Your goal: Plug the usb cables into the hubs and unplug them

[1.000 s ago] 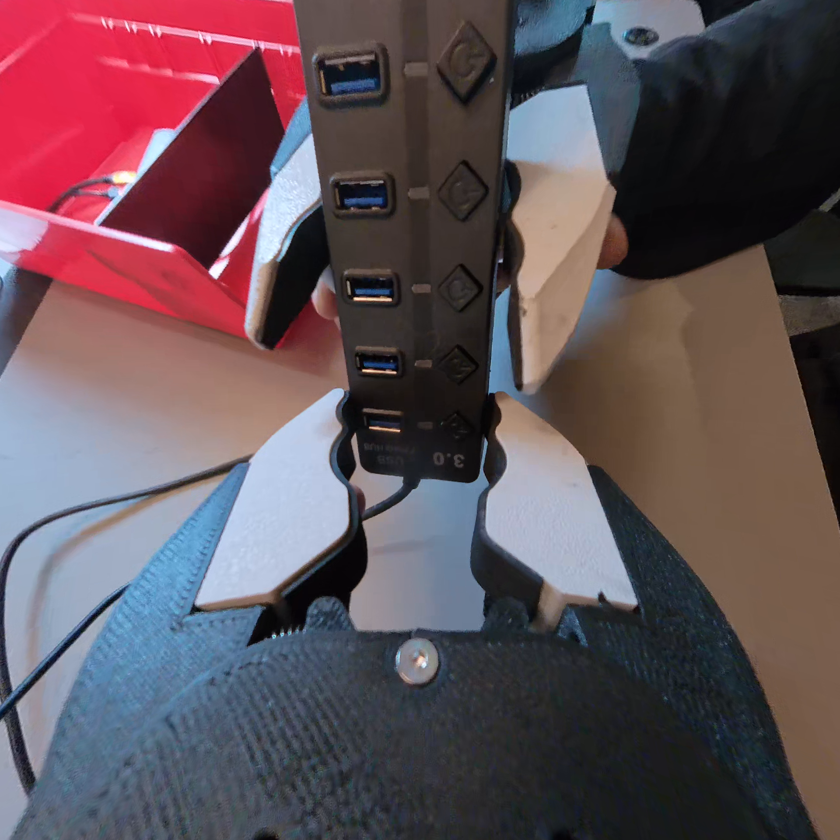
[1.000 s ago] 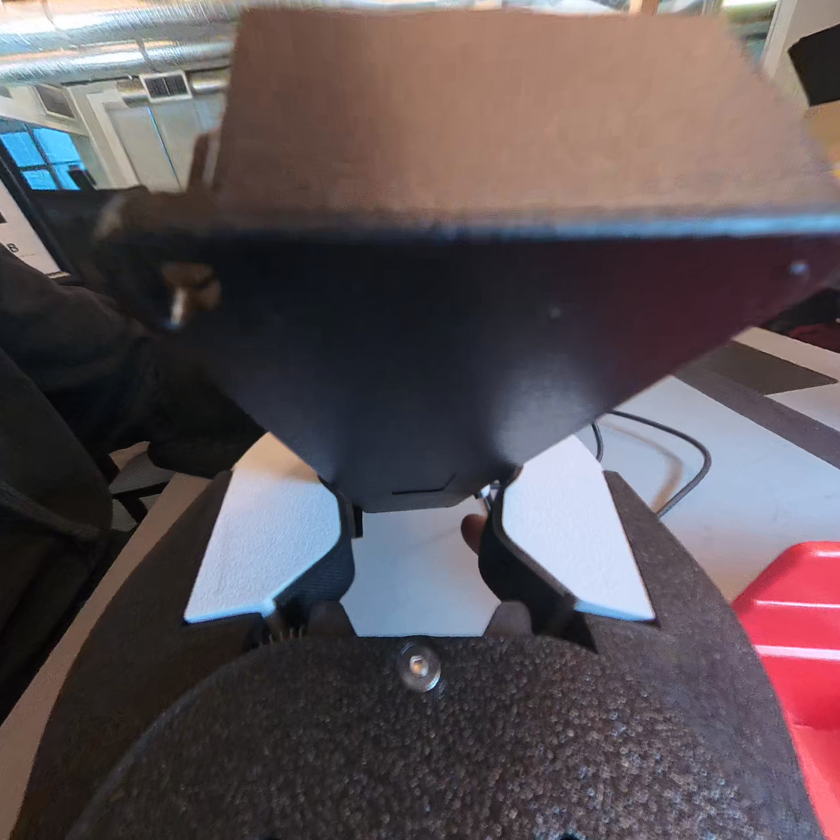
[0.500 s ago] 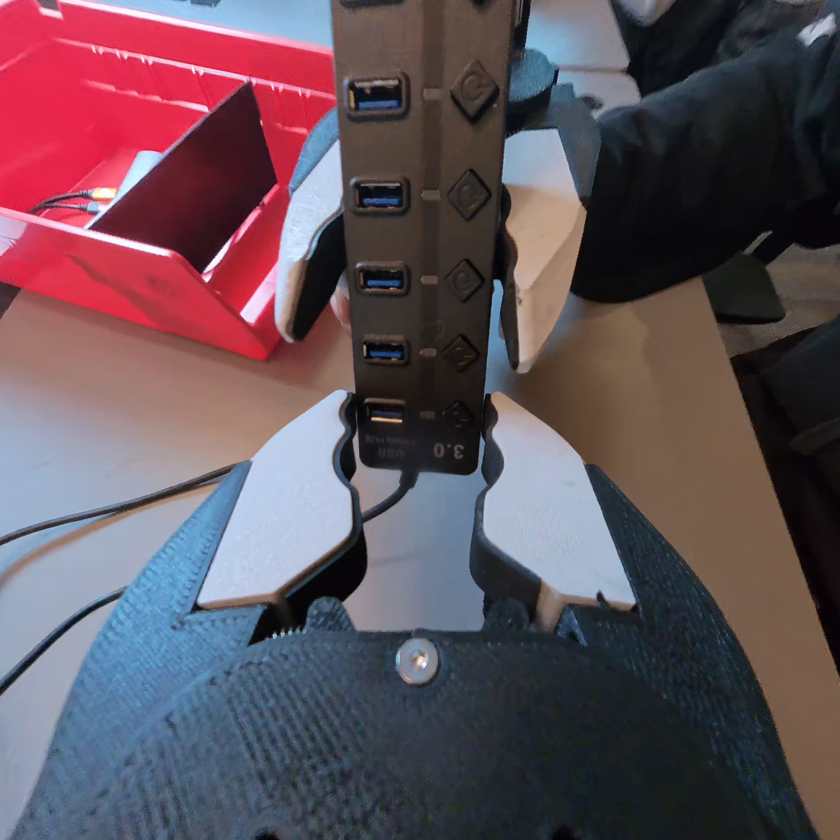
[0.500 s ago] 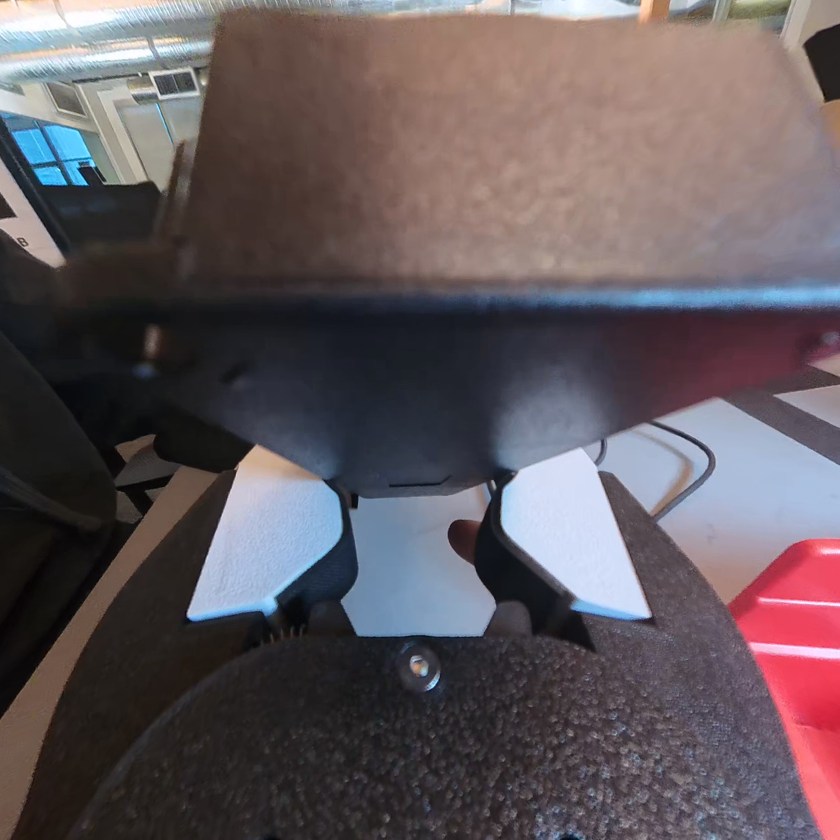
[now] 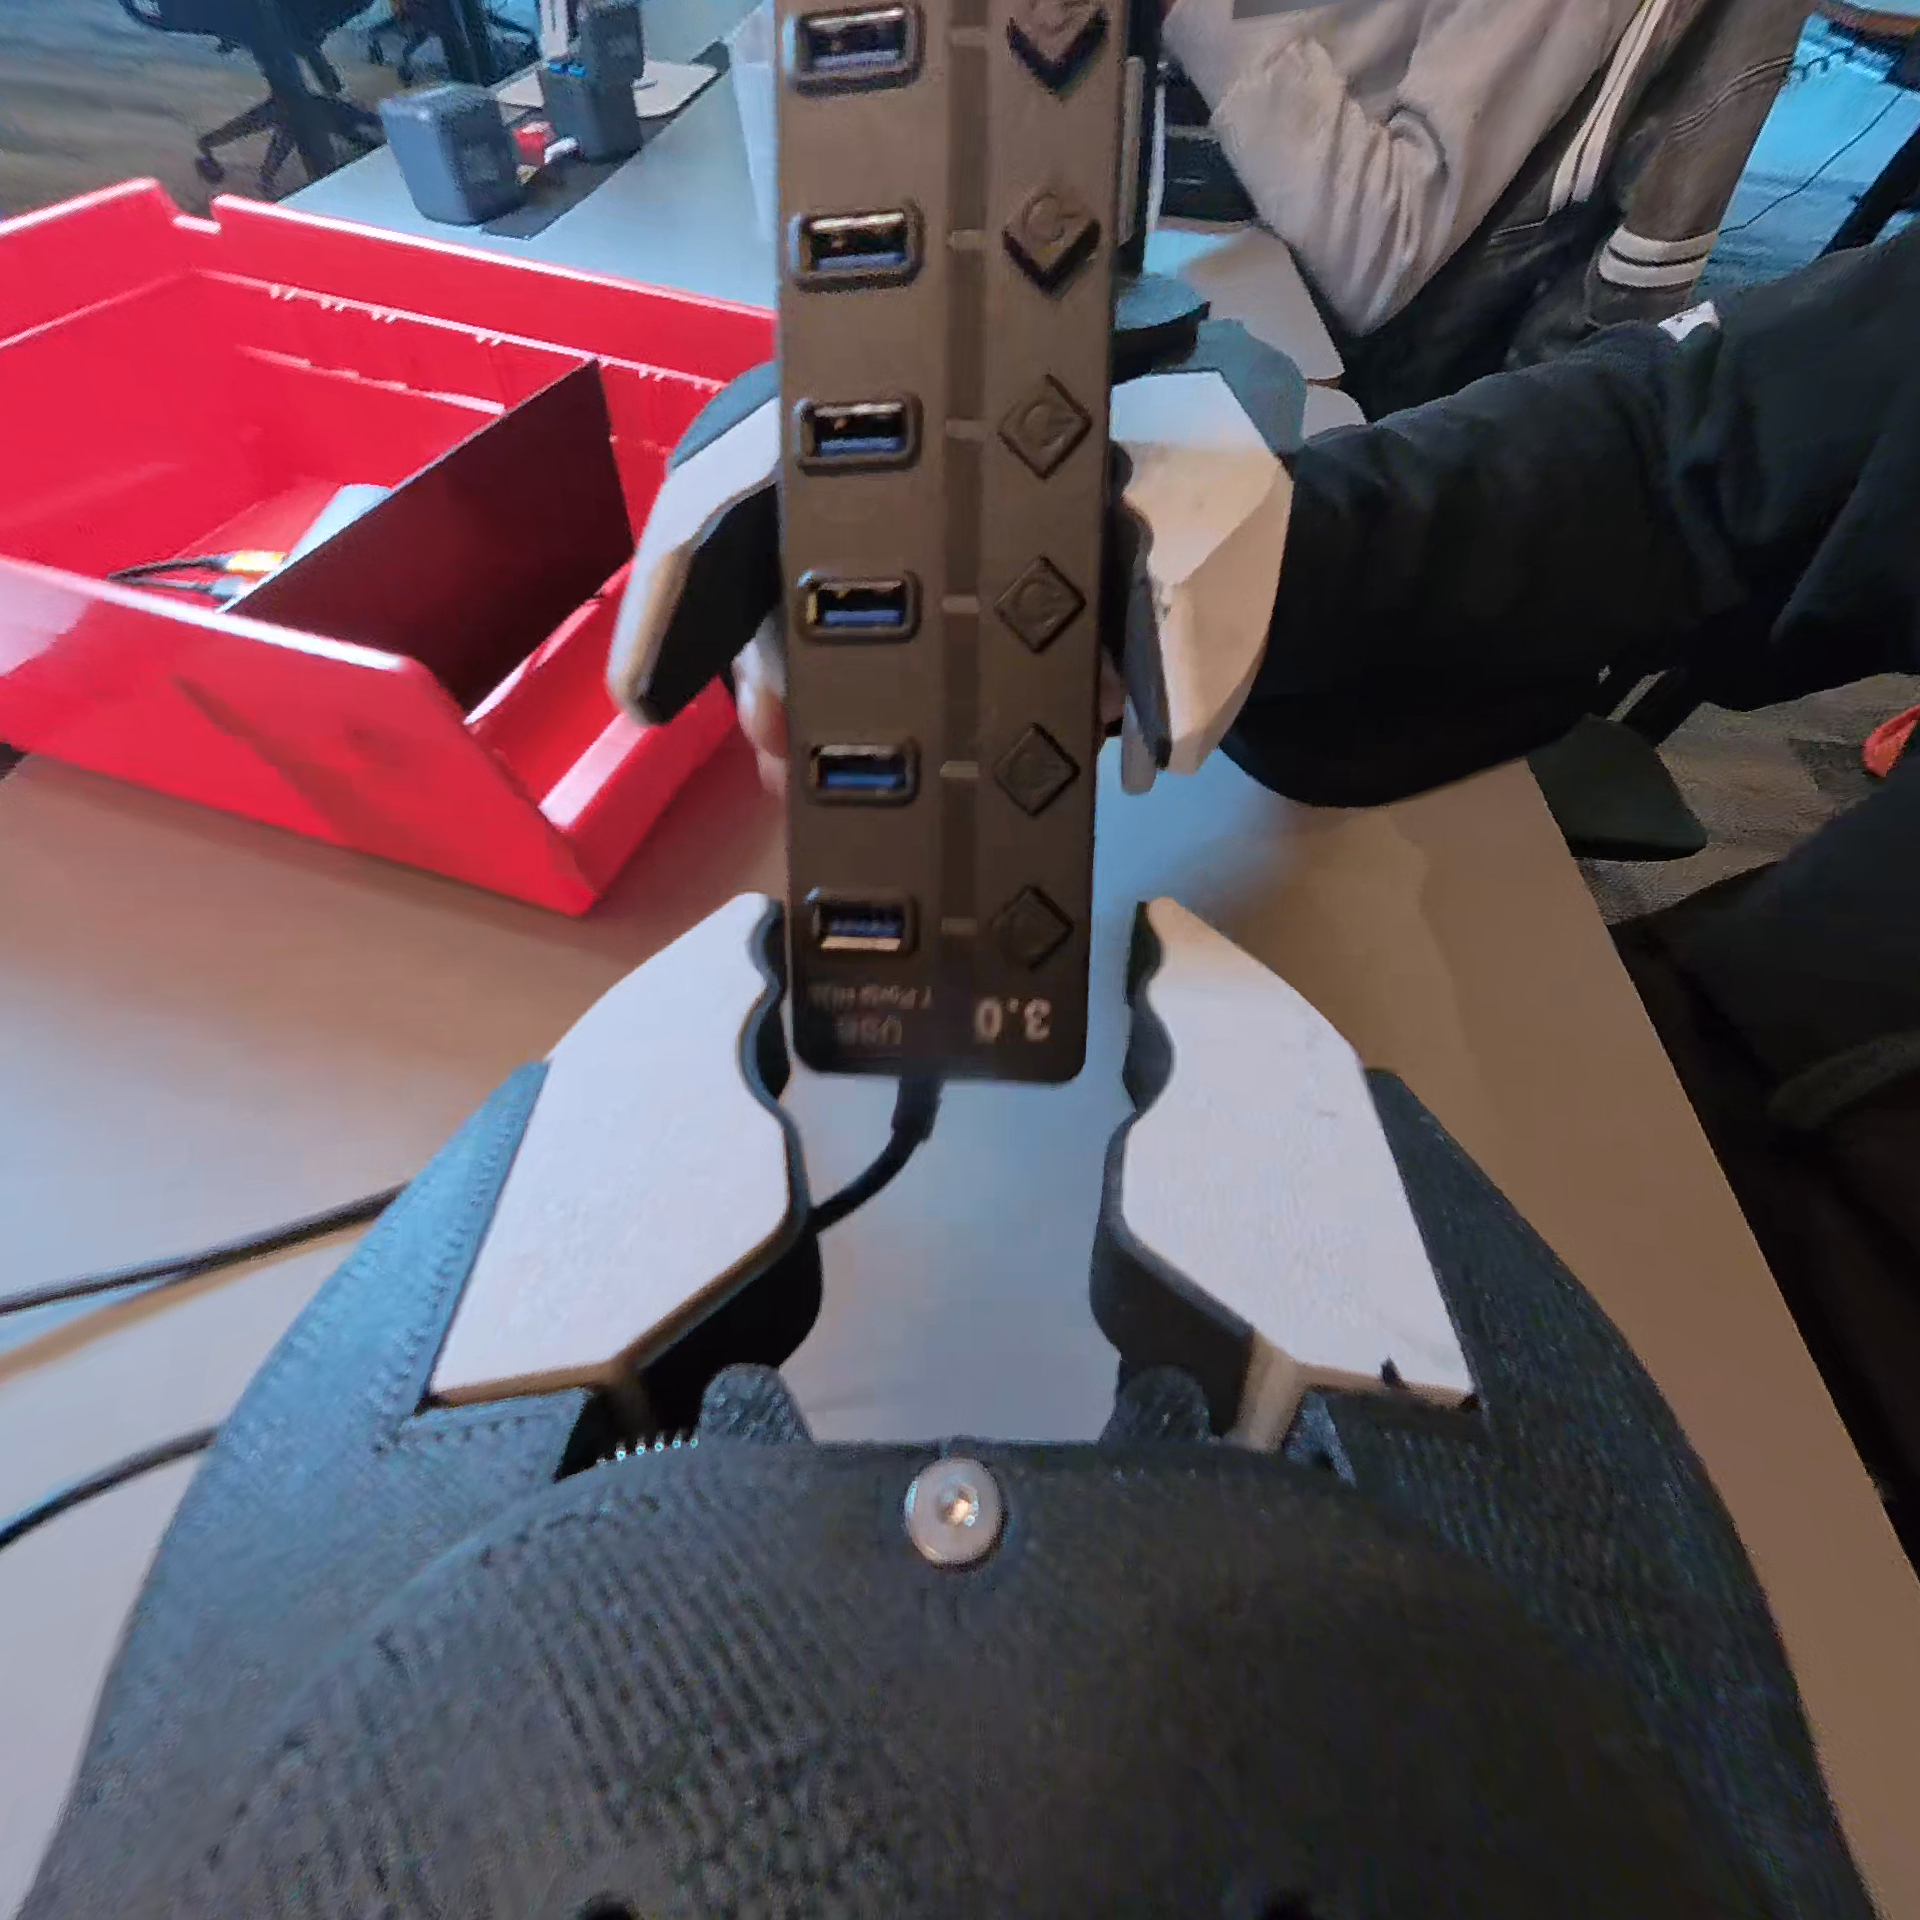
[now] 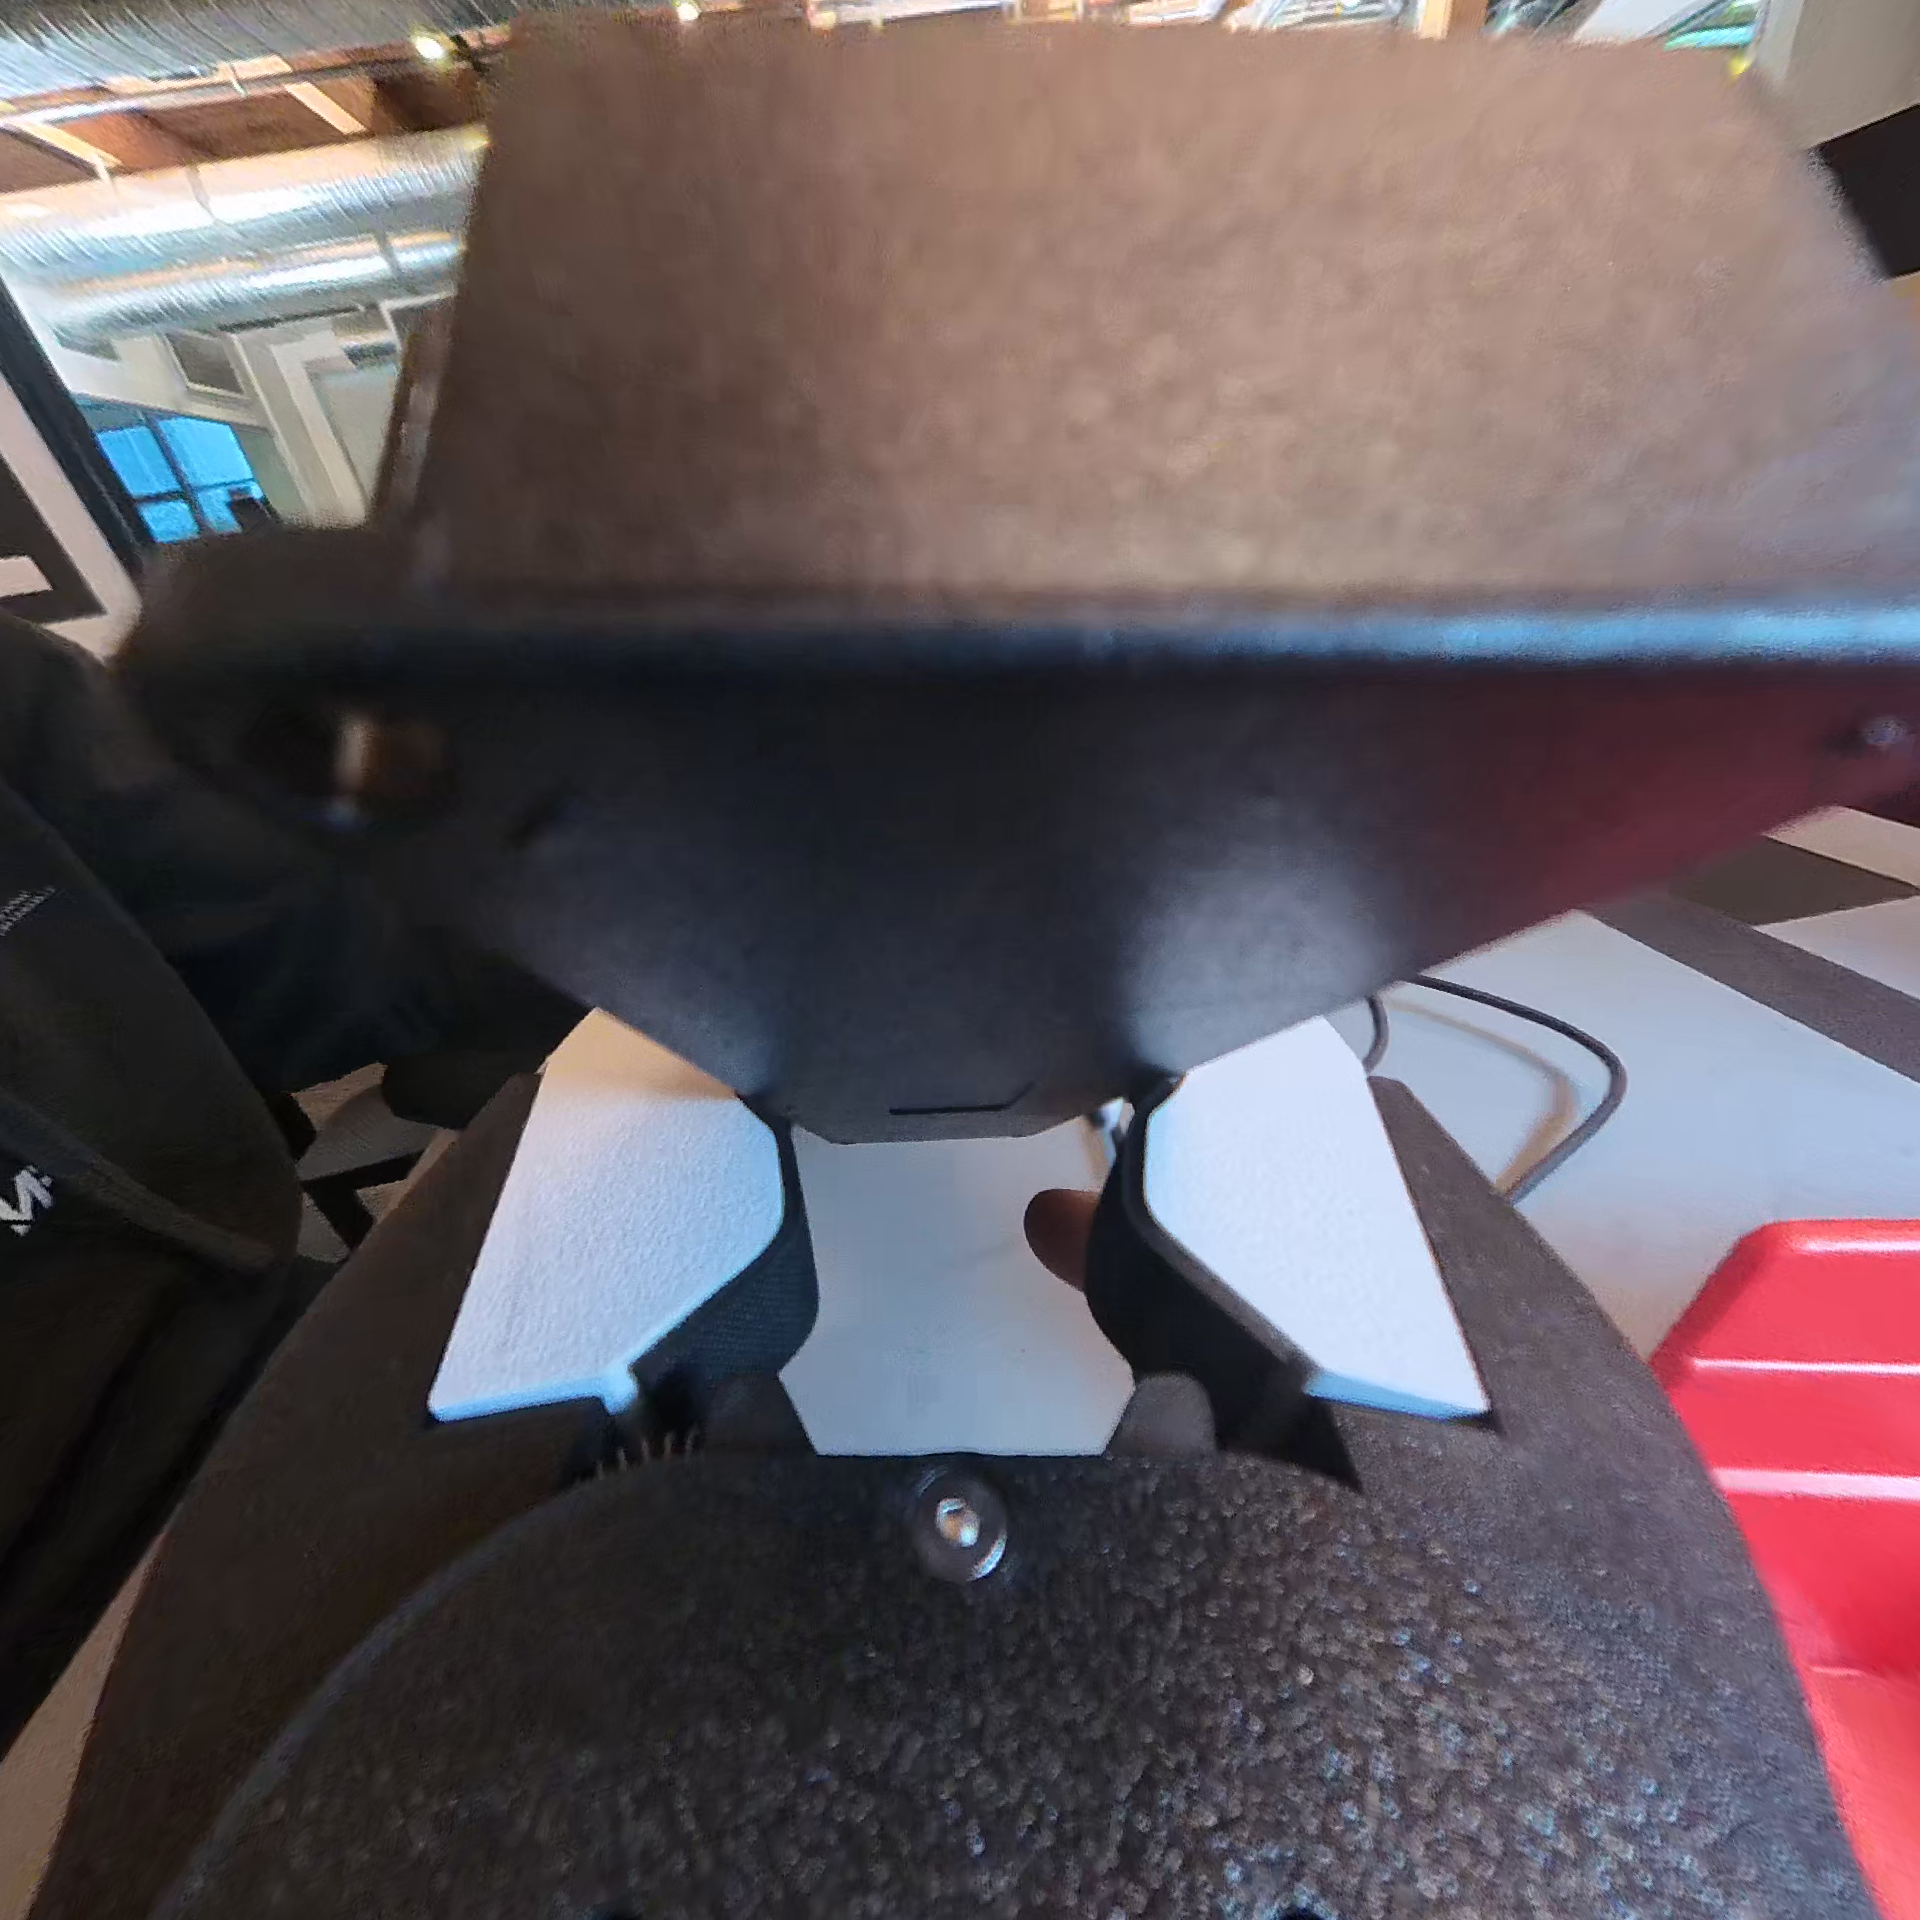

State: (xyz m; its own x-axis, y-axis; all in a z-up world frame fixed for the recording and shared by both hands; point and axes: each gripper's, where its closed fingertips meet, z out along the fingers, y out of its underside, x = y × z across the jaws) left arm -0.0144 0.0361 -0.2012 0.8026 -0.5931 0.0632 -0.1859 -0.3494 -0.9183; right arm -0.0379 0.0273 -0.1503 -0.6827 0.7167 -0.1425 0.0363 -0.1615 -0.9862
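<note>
A long black USB hub (image 5: 940, 499) with a row of blue ports stands on end above the table. My left gripper (image 5: 956, 925) brackets its lower end, slightly open: the left finger (image 5: 644, 1143) touches the hub and a small gap shows at the right finger (image 5: 1268, 1143). My right gripper (image 5: 940, 665), seen farther off, is shut on the hub's middle. In the right wrist view the hub's plain back (image 6: 1039, 831) fills the frame, pinched between my right gripper's (image 6: 961, 1117) fingers. The hub's black cable (image 5: 883, 1153) hangs from its lower end. No ports hold a plug.
A red bin (image 5: 312, 727) with a dark divider (image 5: 468, 520) sits on the table at left; it also shows in the right wrist view (image 6: 1818, 1403). Black cable (image 6: 1558, 1049) loops over the table. A dark sleeve (image 5: 1558, 540) reaches in from the right. A seated person (image 5: 1455, 156) is behind. The gap from one gripper's tips to the other's is roughly 5 cm.
My left gripper's fingers have parted slightly from the hub's lower end. The hub and both views have tilted up, showing more of the room behind. The right gripper keeps its hold.
</note>
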